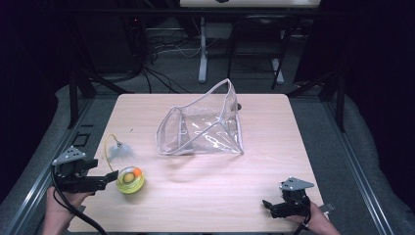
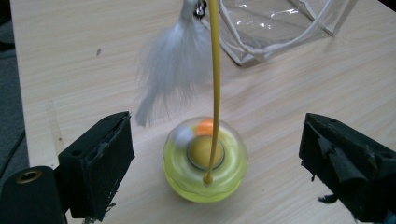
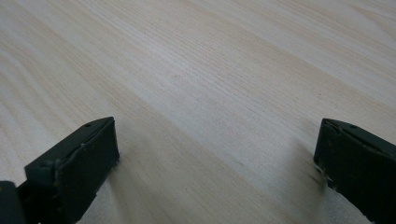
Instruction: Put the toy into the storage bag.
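As the yellow cat toy (image 2: 204, 161) sits at table (image 1: 254, 196) front-left, just ahead of left gripper (image 1: 111, 177), it's flanked by wide jaws, not yet pinched. Dome judged light, hard, slick w/ floppy feather (image 2: 170, 70): best gripped low at the base. Right gripper (image 1: 266, 204) is unclenched, nothing held.

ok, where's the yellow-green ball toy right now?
The ball toy sits near the table's front-left in the high view, just ahead of the open left gripper, its white feather behind it.

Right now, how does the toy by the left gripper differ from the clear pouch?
The toy is a small, round yellow-green dome with balls inside and a feather on a yellow wire; the pouch is far larger, colourless and seems empty. The toy sits near the left gripper; the pouch lies mid-table, mouth open. Both are see-through and rest on the table.
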The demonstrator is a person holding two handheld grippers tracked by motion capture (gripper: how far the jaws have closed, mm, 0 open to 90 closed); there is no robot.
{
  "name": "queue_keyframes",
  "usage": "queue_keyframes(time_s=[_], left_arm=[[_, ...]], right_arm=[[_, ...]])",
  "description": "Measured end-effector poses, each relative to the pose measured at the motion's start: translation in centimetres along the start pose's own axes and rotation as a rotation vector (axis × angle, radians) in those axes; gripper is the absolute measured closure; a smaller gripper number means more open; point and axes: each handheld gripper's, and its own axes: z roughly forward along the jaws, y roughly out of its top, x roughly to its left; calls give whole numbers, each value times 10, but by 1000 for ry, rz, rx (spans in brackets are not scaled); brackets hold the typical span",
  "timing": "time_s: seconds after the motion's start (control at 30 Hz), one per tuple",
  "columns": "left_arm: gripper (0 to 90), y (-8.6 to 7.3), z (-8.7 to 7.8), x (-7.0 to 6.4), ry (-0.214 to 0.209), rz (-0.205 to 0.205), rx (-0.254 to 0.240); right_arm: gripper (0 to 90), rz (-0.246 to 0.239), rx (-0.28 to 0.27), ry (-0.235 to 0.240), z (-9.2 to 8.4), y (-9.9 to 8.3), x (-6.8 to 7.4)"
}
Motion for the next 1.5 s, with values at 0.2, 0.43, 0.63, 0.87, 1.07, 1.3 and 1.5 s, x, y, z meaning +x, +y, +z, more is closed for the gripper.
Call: queue_keyframes(time_s=[0.2,0.43,0.63,0.87,1.07,1.3,1.5], left_arm=[[259,8,2,2,-4,-1,7],[542,12,5,1,1,-4,17],[678,17,4,-2,2,15,29],[867,20,3,-6,2,41,32],[880,24,3,-8,3,60,49],[884,31,4,-10,-3,84,68],[885,35,4,-9,12,81,73]], right_arm=[[0,-1,1,0,0,0,0],[0,-1,-1,0,0,0,0],[0,0,0,-1,0,0,0],[0,0,-2,-4,0,0,0],[0,4,-2,-5,0,0,0],[0,4,-2,-5,0,0,0],[0,4,-2,-5,0,0,0]])
